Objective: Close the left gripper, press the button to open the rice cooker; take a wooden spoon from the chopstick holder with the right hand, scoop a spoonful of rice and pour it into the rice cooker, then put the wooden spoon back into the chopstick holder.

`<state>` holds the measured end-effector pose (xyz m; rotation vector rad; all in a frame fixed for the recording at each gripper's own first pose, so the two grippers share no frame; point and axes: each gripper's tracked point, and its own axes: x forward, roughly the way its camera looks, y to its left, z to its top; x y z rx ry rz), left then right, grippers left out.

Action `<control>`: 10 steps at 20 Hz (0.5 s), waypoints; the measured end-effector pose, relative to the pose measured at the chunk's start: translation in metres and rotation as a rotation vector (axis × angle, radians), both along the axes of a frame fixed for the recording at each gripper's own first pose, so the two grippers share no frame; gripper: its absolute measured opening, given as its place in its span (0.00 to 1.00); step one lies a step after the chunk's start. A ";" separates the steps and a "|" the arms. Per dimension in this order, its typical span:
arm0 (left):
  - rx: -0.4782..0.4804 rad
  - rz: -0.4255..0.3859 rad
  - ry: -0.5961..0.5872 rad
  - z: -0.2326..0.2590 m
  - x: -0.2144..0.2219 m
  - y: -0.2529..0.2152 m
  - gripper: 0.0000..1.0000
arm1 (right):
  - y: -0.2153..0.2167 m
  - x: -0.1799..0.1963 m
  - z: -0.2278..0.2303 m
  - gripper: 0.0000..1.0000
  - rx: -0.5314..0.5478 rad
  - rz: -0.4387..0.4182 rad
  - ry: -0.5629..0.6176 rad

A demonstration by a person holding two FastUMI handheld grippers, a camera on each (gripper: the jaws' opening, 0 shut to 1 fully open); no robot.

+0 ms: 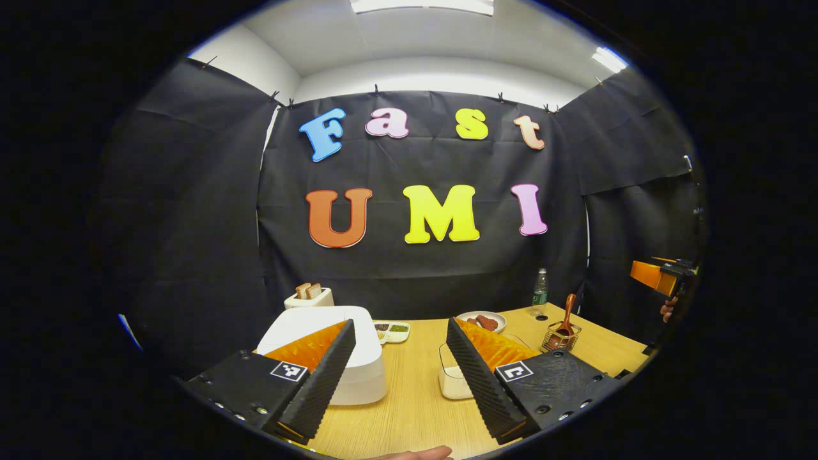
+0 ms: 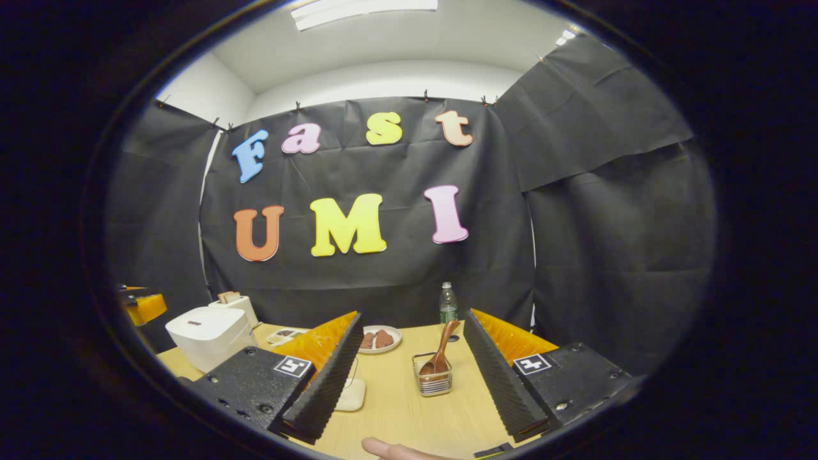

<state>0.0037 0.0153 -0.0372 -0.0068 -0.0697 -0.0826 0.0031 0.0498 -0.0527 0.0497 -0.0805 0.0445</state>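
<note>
White rice cooker [image 1: 332, 348] sits at our ten o'clock, lid down. Both our left gripper [image 1: 399, 367] and right gripper [image 2: 412, 377] gape empty; pressing with the left jaws apart risks straddling the button.

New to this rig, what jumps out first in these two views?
The open left tongs reach low toward the table, with the closed white rice cooker just behind their left finger. In the right gripper view, the open right tongs frame the wire chopstick holder with the wooden spoon standing in it. A plate of reddish food sits farther back, toward the wall.
</note>
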 end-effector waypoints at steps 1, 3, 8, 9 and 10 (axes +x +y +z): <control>-0.010 -0.014 -0.002 -0.001 -0.001 -0.002 0.91 | 0.000 -0.002 0.000 0.99 -0.007 0.004 -0.001; -0.020 -0.017 0.005 -0.003 -0.002 0.002 0.92 | -0.002 -0.004 0.001 0.99 -0.015 0.001 -0.007; -0.044 -0.026 -0.024 0.004 -0.004 0.001 0.91 | -0.008 -0.006 0.013 0.99 -0.051 -0.030 -0.039; -0.051 -0.028 -0.022 0.003 -0.003 0.004 0.91 | -0.007 -0.007 0.015 0.99 -0.052 -0.031 -0.046; -0.057 -0.024 -0.021 0.002 -0.002 0.005 0.91 | -0.004 -0.008 0.017 0.99 -0.054 -0.025 -0.051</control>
